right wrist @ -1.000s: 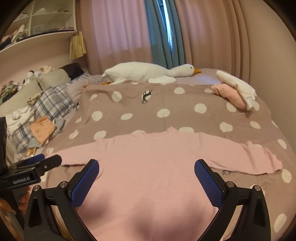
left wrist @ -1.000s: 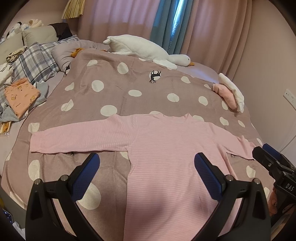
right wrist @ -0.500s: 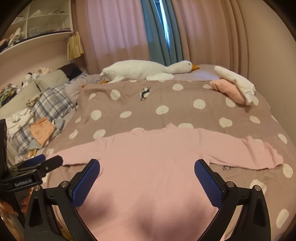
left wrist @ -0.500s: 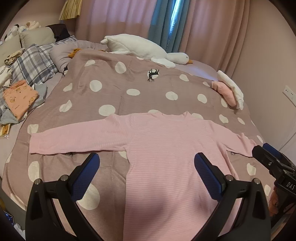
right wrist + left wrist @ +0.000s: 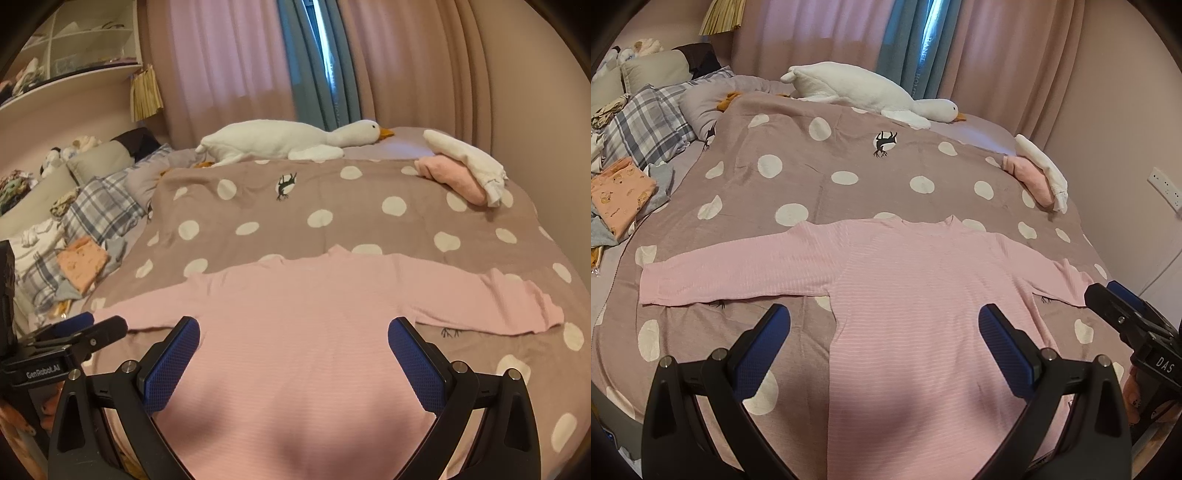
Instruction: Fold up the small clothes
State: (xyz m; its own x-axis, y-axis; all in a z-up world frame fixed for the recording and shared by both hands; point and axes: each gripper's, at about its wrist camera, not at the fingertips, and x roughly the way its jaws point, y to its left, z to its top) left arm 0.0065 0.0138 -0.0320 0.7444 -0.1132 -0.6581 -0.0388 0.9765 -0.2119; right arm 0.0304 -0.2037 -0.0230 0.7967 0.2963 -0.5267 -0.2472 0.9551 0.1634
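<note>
Pink curtains (image 5: 997, 55) hang behind the bed (image 5: 849, 166), where the pink top (image 5: 916, 295) lies flat at 12 o'clock, sleeves spread. My left gripper (image 5: 882, 328) and right gripper (image 5: 293, 341) hover over it, both spread wide and empty.

Open dotted blanket (image 5: 820, 173) beyond the pink shirt (image 5: 923, 295) at 12 o'clock, plush goose (image 5: 864, 92) farther back, folded clothes (image 5: 1039, 173) at 2, orange garment (image 5: 618, 195) at 10
</note>
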